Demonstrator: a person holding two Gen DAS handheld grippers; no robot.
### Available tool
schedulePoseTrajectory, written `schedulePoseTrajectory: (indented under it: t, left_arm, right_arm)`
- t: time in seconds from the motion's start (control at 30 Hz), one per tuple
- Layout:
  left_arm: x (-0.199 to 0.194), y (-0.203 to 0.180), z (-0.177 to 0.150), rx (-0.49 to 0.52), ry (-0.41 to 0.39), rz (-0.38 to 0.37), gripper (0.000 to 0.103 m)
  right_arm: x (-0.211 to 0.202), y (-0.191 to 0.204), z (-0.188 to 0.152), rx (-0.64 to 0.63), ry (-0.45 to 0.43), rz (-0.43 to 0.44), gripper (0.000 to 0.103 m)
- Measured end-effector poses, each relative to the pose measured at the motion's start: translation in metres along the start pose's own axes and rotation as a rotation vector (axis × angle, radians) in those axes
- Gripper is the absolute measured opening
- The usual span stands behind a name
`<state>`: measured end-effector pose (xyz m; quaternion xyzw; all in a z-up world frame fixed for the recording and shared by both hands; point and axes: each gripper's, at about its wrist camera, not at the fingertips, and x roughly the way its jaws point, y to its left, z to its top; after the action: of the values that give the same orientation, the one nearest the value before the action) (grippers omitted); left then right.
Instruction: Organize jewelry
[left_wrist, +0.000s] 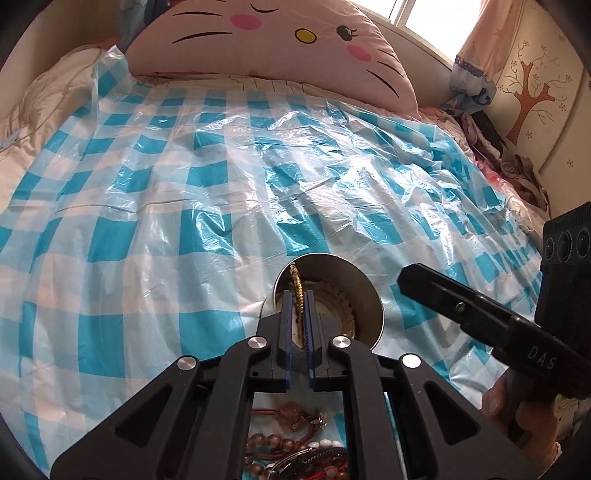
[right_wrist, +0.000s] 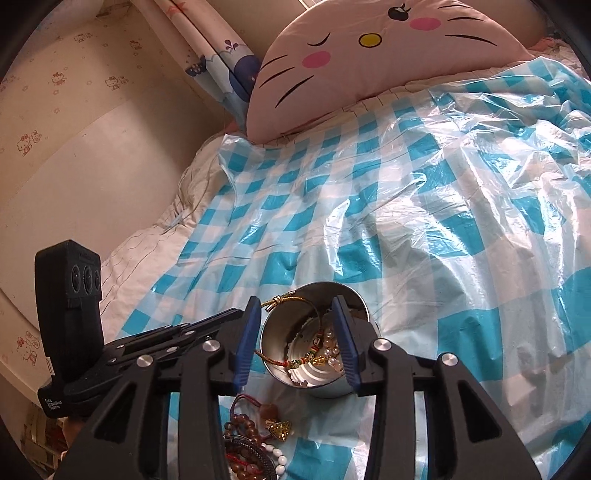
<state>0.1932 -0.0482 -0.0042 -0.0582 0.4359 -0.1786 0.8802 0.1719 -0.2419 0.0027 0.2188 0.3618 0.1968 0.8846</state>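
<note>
Left wrist view: the left gripper (left_wrist: 300, 314), pinched nearly closed on a gold braided bracelet (left_wrist: 297, 291), hangs over the steel bowl (left_wrist: 364, 291), where a release seems due, while the right gripper (right_wrist: 297, 325) hovers agape.

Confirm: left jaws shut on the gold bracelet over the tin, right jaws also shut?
Not quite. The right gripper is open, its jaws apart on either side of the tin, as the right wrist view shows. The left gripper is shut on the gold bracelet over the tin.
</note>
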Motion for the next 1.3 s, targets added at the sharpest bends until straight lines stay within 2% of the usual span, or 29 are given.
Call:
schedulePoseTrajectory:
  t: [0.13,0.27,0.37,0.43,0.47,0.5,0.63,0.7,0.77,0.93,1.03,1.17,1.23,1.3]
  left_arm:
    - [-0.019,0.017,-0.015,-0.03,-0.003,0.015,0.011]
    - [-0.03,0.031,-0.031,-0.049,0.007,0.036,0.016]
    - [-0.032,0.033,-0.029,-0.056,-0.008,0.05,0.019]
    - [-0.031,0.026,-0.021,-0.041,-0.036,0.064,0.028]
    - [-0.028,0.021,-0.016,-0.028,-0.042,0.071,0.034]
    - [-0.022,0.016,-0.012,-0.017,-0.042,0.079,0.036]
    - [0.006,-0.005,0.003,0.049,-0.027,0.166,0.036]
    - [0.025,-0.015,0.007,0.107,0.007,0.232,0.035]
    - [0.039,-0.02,0.007,0.145,0.043,0.26,0.035]
    - [0.013,-0.007,0.0,0.092,0.006,0.205,0.035]
    - [-0.003,0.012,-0.01,0.057,0.014,0.176,0.035]
    - [-0.004,0.022,-0.031,0.135,0.089,0.171,0.035]
    - [0.001,0.02,-0.041,0.192,0.129,0.176,0.035]
    - [0.009,0.015,-0.052,0.247,0.164,0.191,0.035]
  right_arm:
    - [-0.023,0.003,-0.014,0.01,-0.02,-0.006,0.04]
    - [-0.036,0.006,-0.037,0.017,0.008,-0.011,0.045]
    - [-0.036,0.006,-0.051,0.031,0.034,-0.018,0.046]
    - [-0.037,0.003,-0.058,0.065,0.029,-0.012,0.049]
    - [-0.038,0.002,-0.062,0.082,0.021,-0.01,0.05]
    - [-0.038,0.001,-0.066,0.097,0.012,-0.008,0.051]
    - [-0.035,-0.007,-0.079,0.155,-0.004,0.009,0.052]
    - [-0.034,-0.01,-0.081,0.17,-0.006,0.008,0.052]
    - [-0.035,-0.012,-0.081,0.167,-0.01,-0.002,0.053]
    - [-0.027,-0.005,-0.086,0.113,0.037,-0.014,0.055]
    - [-0.02,0.002,-0.089,0.074,0.067,-0.025,0.055]
    - [-0.015,0.006,-0.092,0.046,0.088,-0.026,0.054]
    - [-0.011,0.008,-0.094,0.032,0.106,-0.026,0.048]
    - [-0.005,0.011,-0.095,0.015,0.13,-0.03,0.047]
